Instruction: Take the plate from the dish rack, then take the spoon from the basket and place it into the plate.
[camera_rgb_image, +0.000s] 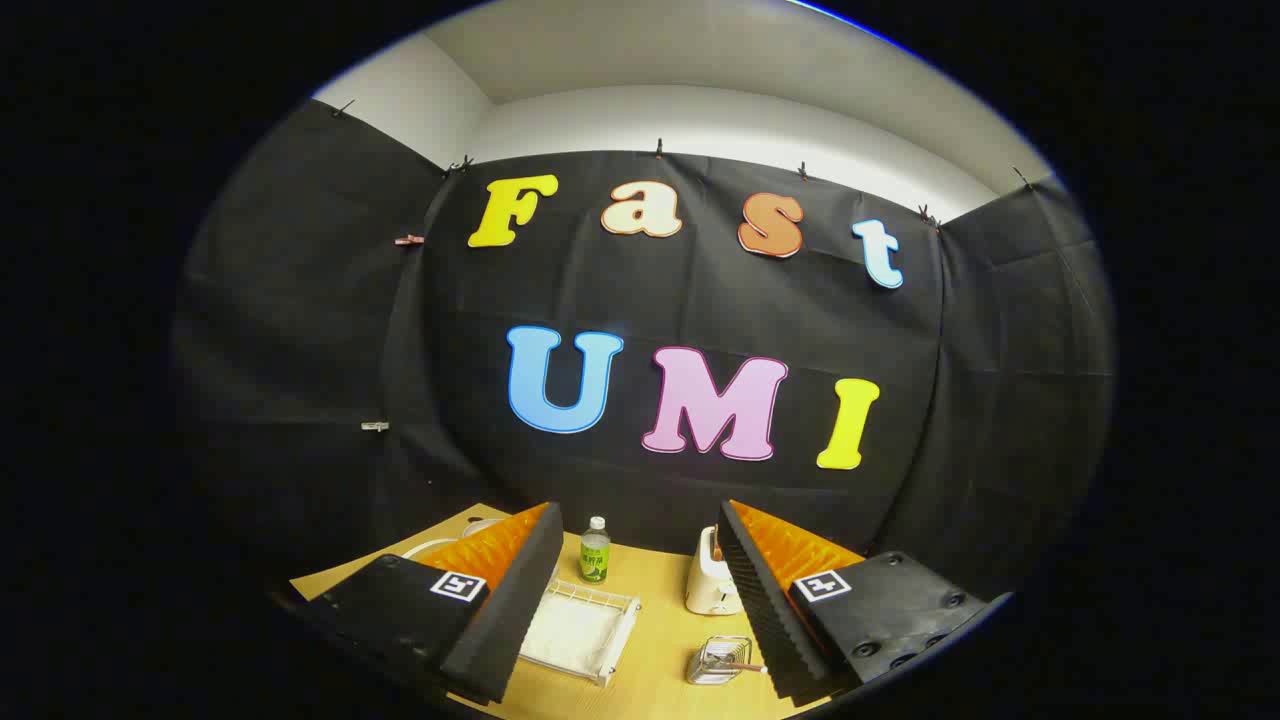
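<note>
Fingers: the gripper (635, 600) is spread wide, holding nothing; its two fingers sit at the lower left and lower right of the frame, raised well above the counter (655, 640).
Rack: the white wire rack (580, 632) lies low in the frame, just right of the left finger, which covers part of it. Its long axis runs roughly away from the camera, tilted a little left.
Plate: a white curved rim (432, 548) peeks out at lower left, beyond and left of the left finger; I take it for the plate, though most of it is hidden, and I cannot tell whether it stands in the rack.
Basket: the small wire basket (718, 660) sits at lower centre-right, beside the right finger.
Spoon: its handle (742, 665) pokes out of the basket toward the right finger.
Others: bottle (594, 551) and toaster (711, 585) stand farther back.
Key relation: the plate lies down and left of the open gap, so the fingers would need to drop and swing left.
Progress: likely the very start, nothing picked up.
</note>
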